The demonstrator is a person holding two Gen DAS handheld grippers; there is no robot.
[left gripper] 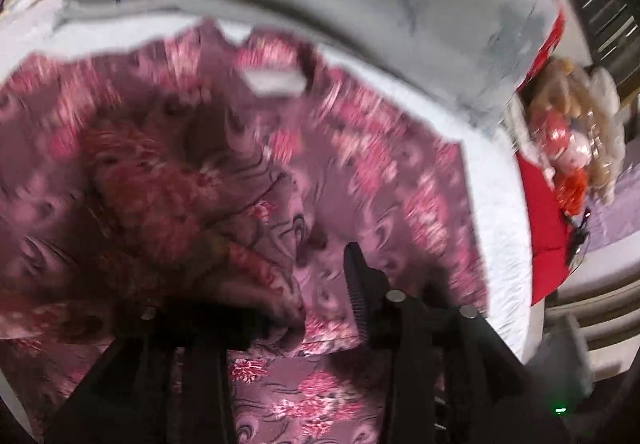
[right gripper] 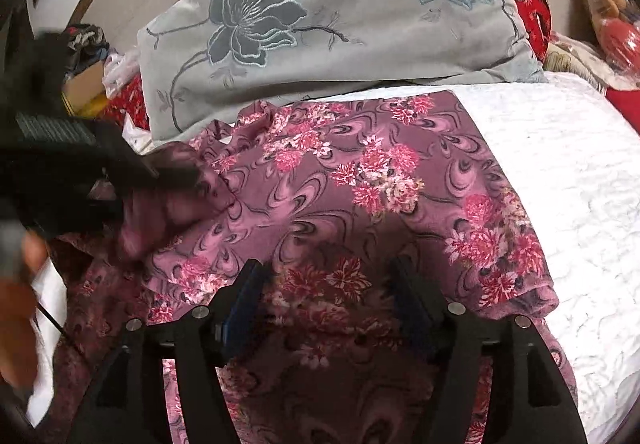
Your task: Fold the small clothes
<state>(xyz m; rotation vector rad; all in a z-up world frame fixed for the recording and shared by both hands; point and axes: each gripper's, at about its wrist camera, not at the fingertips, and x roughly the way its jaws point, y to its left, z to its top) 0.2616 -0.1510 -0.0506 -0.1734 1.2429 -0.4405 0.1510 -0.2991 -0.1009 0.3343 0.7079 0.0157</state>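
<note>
Plainly, the task's thing is a mauve shirt (right gripper: 340, 184) with pink flowers, spread on a white bedspread (right gripper: 560, 172) on the bed, its collar end near a grey pillow (right gripper: 320, 24) stitched with large dark flowers. Inside the neck a white label (left gripper: 274, 81) shows in the left wrist view, too blurred to read.

The right tool (right gripper: 326, 284) hangs over the lower part of the shirt, its jaws standing wide apart with nothing pinched between them. The left tool (left gripper: 308, 296) sits low over a bunched fold at the shirt's left side; one finger is hidden by cloth, and whether it grips the fold I cannot tell.

Beyond the bed's far corner lies a doll (left gripper: 568, 140) wrapped in clear plastic.
</note>
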